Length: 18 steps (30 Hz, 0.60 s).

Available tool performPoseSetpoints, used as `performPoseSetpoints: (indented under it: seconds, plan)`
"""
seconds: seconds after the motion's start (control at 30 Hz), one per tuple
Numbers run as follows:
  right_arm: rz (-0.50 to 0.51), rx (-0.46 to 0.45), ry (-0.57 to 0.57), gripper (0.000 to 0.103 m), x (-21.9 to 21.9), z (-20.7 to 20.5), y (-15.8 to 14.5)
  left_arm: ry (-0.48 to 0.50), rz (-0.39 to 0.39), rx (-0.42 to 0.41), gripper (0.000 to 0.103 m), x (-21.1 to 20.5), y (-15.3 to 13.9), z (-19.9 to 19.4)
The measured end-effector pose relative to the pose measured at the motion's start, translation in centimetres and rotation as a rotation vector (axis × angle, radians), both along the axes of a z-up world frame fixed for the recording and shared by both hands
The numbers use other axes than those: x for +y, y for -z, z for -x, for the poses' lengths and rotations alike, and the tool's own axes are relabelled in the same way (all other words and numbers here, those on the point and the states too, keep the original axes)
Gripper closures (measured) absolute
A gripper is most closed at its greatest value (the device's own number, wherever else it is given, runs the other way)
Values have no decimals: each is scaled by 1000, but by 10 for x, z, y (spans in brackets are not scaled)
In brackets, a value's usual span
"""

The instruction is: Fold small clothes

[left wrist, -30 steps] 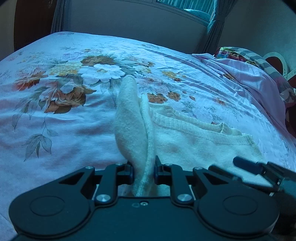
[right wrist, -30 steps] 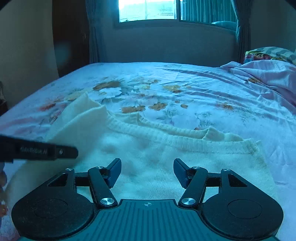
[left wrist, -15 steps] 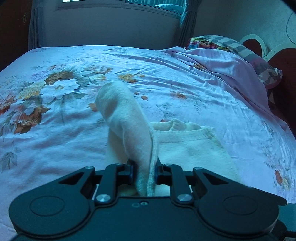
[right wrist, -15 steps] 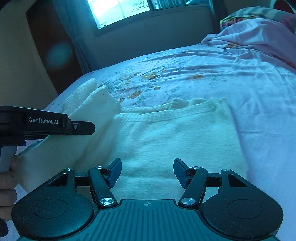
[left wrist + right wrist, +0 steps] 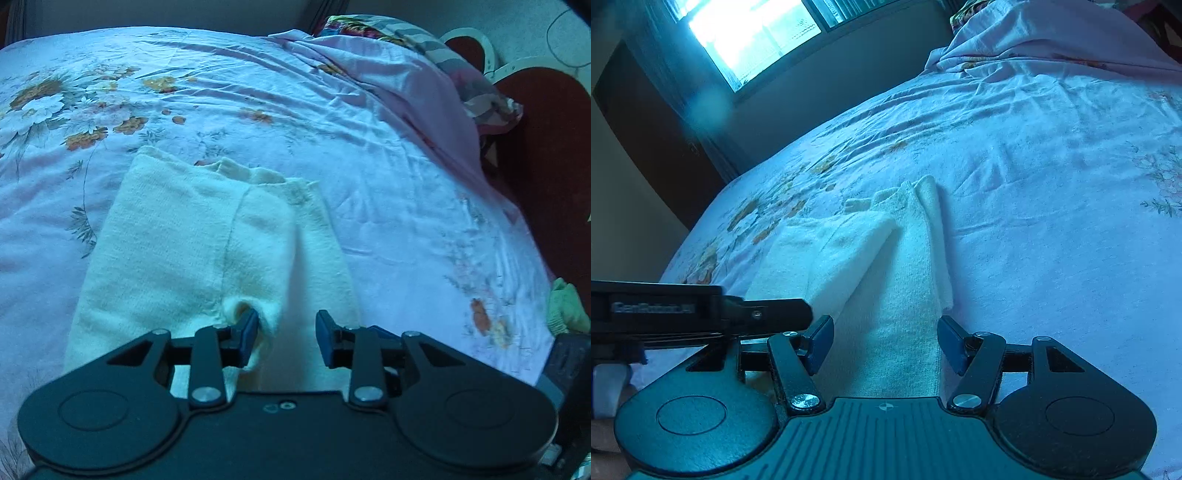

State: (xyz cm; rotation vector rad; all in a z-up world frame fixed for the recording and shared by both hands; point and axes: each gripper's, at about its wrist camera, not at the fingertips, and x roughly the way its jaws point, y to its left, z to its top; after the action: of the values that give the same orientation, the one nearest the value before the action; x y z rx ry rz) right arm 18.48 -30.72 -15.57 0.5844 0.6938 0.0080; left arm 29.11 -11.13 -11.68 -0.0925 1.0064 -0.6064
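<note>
The left gripper (image 5: 284, 334) has let go: a second ago its fingers were clamped on a raised fold of the cream garment (image 5: 207, 254), and that flap now lies laid over the rest, the fingers standing well apart just above the near edge. One left fingertip (image 5: 249, 330) touches a small pucker in the cloth.

The bed (image 5: 388, 192) fills both views, covered in a pale floral sheet (image 5: 1052, 184) that is creased towards the far side, where a bunched pink blanket (image 5: 399, 85) and a striped pillow (image 5: 476, 92) lie by the headboard. Nothing in view works as a container — the garment rests straight on the sheet.

It sits near the bed's front edge, folded lengthwise into a narrow strip (the upper layer covers the left part, a lower band shows along the right), ribbed edge pointing away.

The right gripper (image 5: 884, 345) hovers over the strip's near end — fingers wide apart, holding nothing. A small green cloth (image 5: 567, 308) lies at the bed's right edge.
</note>
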Motion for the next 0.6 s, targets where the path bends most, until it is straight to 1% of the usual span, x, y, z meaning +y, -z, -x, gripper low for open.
performPoseSetpoints:
  seconds: [0.07,0.17,0.27,0.33,0.4,0.43,0.5,0.6]
  plan:
    - [-14,-18,15,41,-1,2,-7,-28,32,-11,70,13,-10,3]
    - [-44,-38,-5,41,3,-2,-16,-79,16,-56,70,36,-18,2]
    - [-96,-7,-51,41,13,-16,-13,-154,-59,-94,70,63,-13,-2]
    - [-147,22,-69,41,19,-28,-6,-188,-108,-95,70,77,-1,-3]
    - [-204,44,-71,41,22,-44,3,-168,-137,-91,70,80,13,0]
    - [-219,55,-68,41,23,-51,5,-145,-148,-89,70,79,20,4]
    - [-236,72,-48,41,24,-68,12,-103,-177,-113,70,71,31,14]
    - [-243,84,-46,41,26,-91,20,-100,-149,-104,70,74,39,22]
